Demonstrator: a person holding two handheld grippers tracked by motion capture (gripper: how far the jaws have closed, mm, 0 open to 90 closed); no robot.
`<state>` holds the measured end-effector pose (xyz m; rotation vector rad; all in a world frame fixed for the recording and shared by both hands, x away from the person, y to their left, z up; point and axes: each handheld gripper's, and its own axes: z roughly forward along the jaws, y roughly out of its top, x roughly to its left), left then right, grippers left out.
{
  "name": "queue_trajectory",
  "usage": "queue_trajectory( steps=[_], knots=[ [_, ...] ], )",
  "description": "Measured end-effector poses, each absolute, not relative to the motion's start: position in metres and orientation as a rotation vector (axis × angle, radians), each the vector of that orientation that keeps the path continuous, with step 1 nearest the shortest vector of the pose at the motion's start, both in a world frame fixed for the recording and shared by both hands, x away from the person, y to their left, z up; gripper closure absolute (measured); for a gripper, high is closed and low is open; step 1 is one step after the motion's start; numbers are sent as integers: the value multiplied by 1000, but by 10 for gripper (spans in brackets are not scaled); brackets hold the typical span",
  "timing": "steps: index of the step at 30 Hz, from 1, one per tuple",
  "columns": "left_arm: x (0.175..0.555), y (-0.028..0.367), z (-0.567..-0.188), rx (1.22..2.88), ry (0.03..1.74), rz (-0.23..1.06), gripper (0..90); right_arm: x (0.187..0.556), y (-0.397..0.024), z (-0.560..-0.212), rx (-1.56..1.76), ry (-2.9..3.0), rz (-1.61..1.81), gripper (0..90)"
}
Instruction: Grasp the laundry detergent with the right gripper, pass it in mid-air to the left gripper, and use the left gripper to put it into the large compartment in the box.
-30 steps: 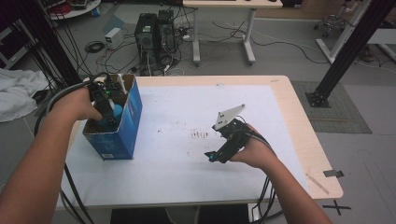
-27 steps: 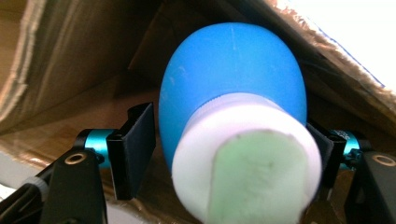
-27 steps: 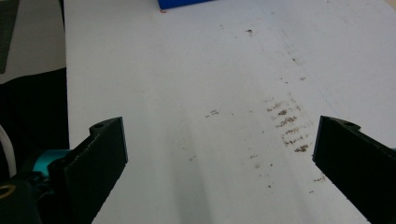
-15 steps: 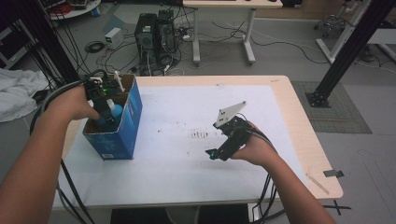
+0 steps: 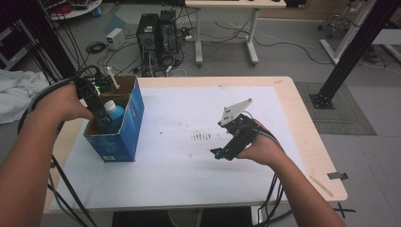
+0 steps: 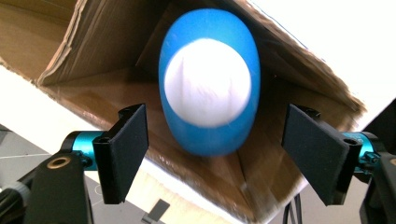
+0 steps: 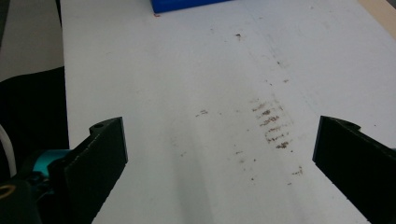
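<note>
We see the left hand-held gripper (image 5: 100, 109) poised over the open top of a blue cardboard box (image 5: 130, 127) that stands at the left side of the worktop (image 5: 293, 101). Inside the box a blue bottle (image 5: 112, 116) with a white cap (image 5: 109, 106) stands upright, its top rising just above the box rim in the high view. In the left gripper view the bottle (image 6: 209, 88) sits between the two black jaws, seen from above with its round white cap (image 6: 208, 83) facing the camera and the brown inner walls of the box (image 6: 93, 42) around it. The jaws have just been opening; they stand spread on either side of the bottle with a clear gap on each side, so the pads do not press on it.

The right hand-held gripper (image 5: 220, 153) rests low over the white sheet (image 5: 179, 161) that covers the worktop, right of the middle and well apart from the box, with its grey three-cornered plate (image 5: 235, 111) tilted up. In the right gripper view its jaws are spread wide with nothing between them, and we look along the white sheet (image 7: 187, 70), marked with small brown smudges (image 7: 271, 123), toward the blue box (image 7: 187, 4) at the far edge. The brown smudges (image 5: 202, 136) also show in the high view, between the box and the right hand-held gripper.
</note>
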<state>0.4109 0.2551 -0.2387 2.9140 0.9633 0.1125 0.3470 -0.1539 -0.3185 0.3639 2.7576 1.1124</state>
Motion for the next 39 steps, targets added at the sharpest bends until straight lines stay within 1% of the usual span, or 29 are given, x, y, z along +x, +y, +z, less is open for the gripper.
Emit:
queue_trajectory(
  steps=[7, 14, 16, 20, 23, 26, 29, 30, 39],
  knots=[
    [402, 255, -230, 2919, 946, 133, 231, 348, -155, -313, 355, 2764, 1089, 23],
    [389, 251, -210, 2919, 889, 169, 230, 349, -159, -303, 364, 2779, 1041, 23],
    [386, 250, -207, 2919, 887, 149, 230, 349, -160, -301, 365, 2778, 1037, 23],
    [383, 247, -203, 2933, 867, 150, 230, 349, -160, -299, 365, 2777, 1034, 23],
    [377, 241, -198, 2941, 822, 127, 231, 348, -162, -297, 364, 2775, 1032, 23],
    [371, 231, -195, 2953, 771, 131, 230, 348, -165, -295, 374, 2773, 1018, 23],
    [369, 228, -195, 2951, 767, 130, 231, 348, -166, -295, 375, 2769, 1017, 22],
    [367, 220, -192, 2950, 751, 170, 231, 348, -169, -292, 385, 2761, 1017, 23],
    [367, 205, -191, 2958, 733, 166, 231, 345, -174, -289, 386, 2753, 1004, 23]
  ],
)
